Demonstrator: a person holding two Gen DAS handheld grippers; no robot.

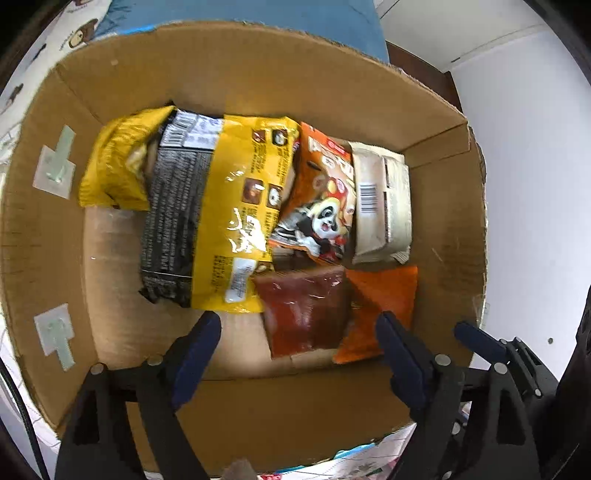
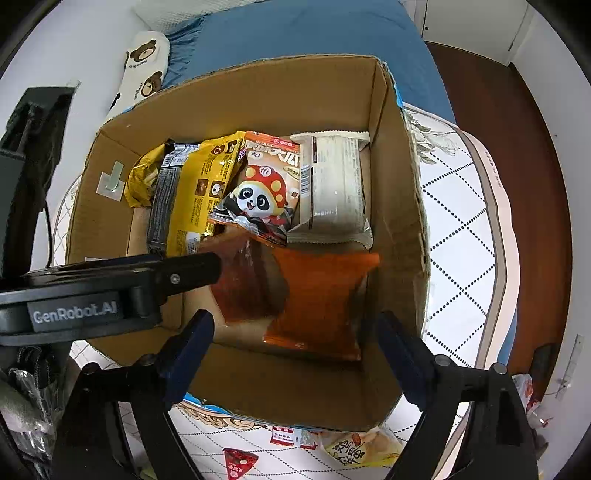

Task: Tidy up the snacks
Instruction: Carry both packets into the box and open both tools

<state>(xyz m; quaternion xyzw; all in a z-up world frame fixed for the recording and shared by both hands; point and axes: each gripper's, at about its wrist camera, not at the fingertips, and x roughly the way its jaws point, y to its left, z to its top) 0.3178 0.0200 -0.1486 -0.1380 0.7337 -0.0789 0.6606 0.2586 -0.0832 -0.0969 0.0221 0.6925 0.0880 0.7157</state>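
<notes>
An open cardboard box (image 1: 258,74) (image 2: 399,221) holds several snacks: a yellow bag (image 1: 236,192) (image 2: 199,184), a panda packet (image 1: 321,206) (image 2: 262,192) and a cream packet (image 1: 384,206) (image 2: 336,184) at the back. A dark red packet (image 1: 306,310) (image 2: 243,284) and an orange packet (image 1: 384,295) (image 2: 325,295) lie at the front. My left gripper (image 1: 297,321) hangs open over the red packet, with nothing pressed between its pads. My right gripper (image 2: 295,321) stands open above the orange packet, apart from it. Both point down into the box, side by side.
The box sits on a bed with a white quilted cover (image 2: 461,240), a blue sheet (image 2: 295,33) and a bear-print pillow (image 2: 144,62). Loose snack packets (image 2: 362,446) lie on the cover in front of the box. A wooden floor (image 2: 517,147) lies to the right.
</notes>
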